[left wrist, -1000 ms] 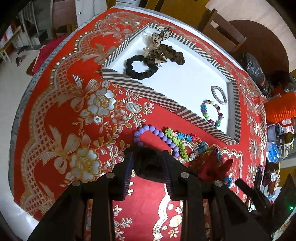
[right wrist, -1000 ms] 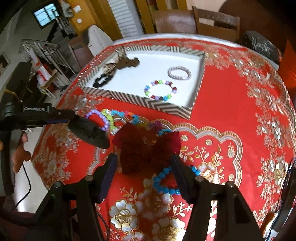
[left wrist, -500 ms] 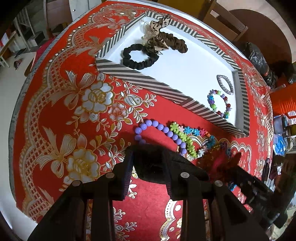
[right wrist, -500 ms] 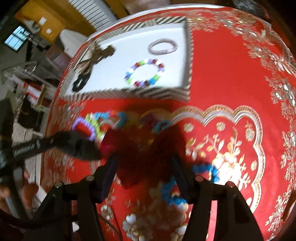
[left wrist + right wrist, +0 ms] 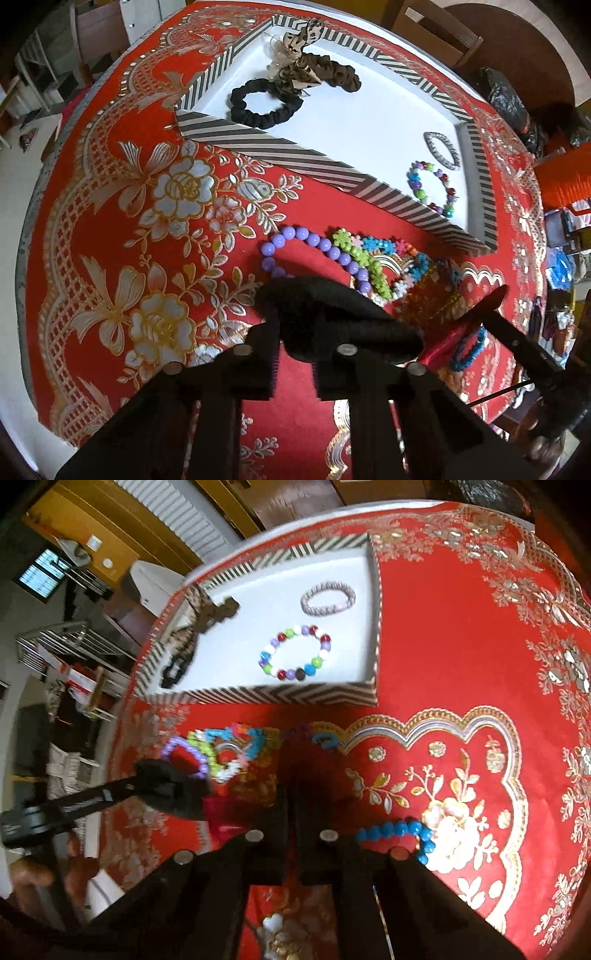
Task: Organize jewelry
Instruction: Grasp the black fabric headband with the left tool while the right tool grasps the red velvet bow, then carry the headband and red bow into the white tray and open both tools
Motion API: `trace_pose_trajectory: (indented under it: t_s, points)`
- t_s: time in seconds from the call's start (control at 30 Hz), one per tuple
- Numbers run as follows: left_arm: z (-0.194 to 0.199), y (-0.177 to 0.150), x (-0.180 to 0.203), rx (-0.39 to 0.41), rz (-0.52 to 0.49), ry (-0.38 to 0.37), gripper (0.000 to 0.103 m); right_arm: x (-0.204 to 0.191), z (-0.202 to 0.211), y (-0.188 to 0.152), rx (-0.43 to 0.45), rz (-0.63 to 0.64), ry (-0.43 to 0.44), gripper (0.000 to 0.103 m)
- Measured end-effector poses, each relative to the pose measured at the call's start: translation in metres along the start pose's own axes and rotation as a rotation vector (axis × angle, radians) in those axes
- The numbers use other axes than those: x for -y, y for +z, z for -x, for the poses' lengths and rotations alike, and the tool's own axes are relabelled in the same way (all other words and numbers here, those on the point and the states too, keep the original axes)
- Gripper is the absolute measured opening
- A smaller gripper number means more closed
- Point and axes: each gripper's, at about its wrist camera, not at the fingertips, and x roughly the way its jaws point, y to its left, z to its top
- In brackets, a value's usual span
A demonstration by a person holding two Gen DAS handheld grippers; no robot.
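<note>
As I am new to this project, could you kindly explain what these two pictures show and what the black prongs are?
No robot here: a person carries a hand-held two-finger claw in each hand, and each claw has a wide-angle camera looking along its fingers. One picture comes from the left claw, the other from the right claw. The black prongs are those fingers.

Below is a red flowered tablecloth with a striped tray holding hair ties and a beaded bracelet. A purple bracelet and a blue bracelet lie loose outside it.

The left claw grips a black fabric band. The right claw is closed, with a red fabric piece by it; whether it holds that is too blurred to tell.
</note>
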Motion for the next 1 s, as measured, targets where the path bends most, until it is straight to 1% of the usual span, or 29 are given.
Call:
trace_pose_trajectory:
  t_s: [0.07,0.3,0.47,0.5,0.53,0.57,0.6,0.63,0.67,0.7,0.77,0.87,1.0]
  points:
    - [0.013,-0.002,-0.001,0.009,-0.006,-0.019,0.000,-0.001,0.013,0.002,0.021,0.010,0.014,0.001]
    - [0.054,0.006,0.010,0.099,-0.052,-0.035,0.000,-0.008,0.062,0.015,0.111,0.048,0.061,0.001]
    - [0.074,0.019,0.019,0.156,-0.073,-0.034,0.000,-0.013,0.079,0.023,0.163,0.076,0.060,0.001]
    - [0.074,0.021,0.021,0.160,-0.075,-0.031,0.000,-0.012,0.080,0.024,0.169,0.083,0.042,0.001]
    - [0.076,0.022,0.022,0.168,-0.078,-0.029,0.000,-0.012,0.078,0.024,0.163,0.093,0.026,0.001]
    - [0.077,0.023,0.023,0.175,-0.080,-0.027,0.000,-0.010,0.071,0.024,0.117,0.098,0.009,0.001]
    - [0.077,0.023,0.024,0.177,-0.083,-0.024,0.000,-0.007,0.063,0.021,0.081,0.085,0.004,0.004]
    - [0.076,0.022,0.024,0.176,-0.084,-0.023,0.000,-0.003,0.053,0.019,0.028,0.059,-0.001,0.012]
    - [0.075,0.022,0.025,0.170,-0.085,-0.024,0.000,0.001,0.043,0.016,-0.012,0.030,-0.005,0.023]
    - [0.073,0.021,0.025,0.166,-0.084,-0.024,0.000,0.005,0.033,0.011,-0.036,0.011,-0.005,0.026]
    - [0.068,0.021,0.024,0.149,-0.081,-0.022,0.000,0.012,0.015,0.005,-0.065,-0.028,-0.022,0.027]
    - [0.063,0.019,0.024,0.131,-0.083,-0.020,0.000,0.028,-0.006,0.007,-0.073,-0.139,-0.009,0.027]
    - [0.060,0.017,0.024,0.124,-0.088,-0.017,0.000,0.034,-0.024,0.013,-0.077,-0.192,-0.058,0.030]
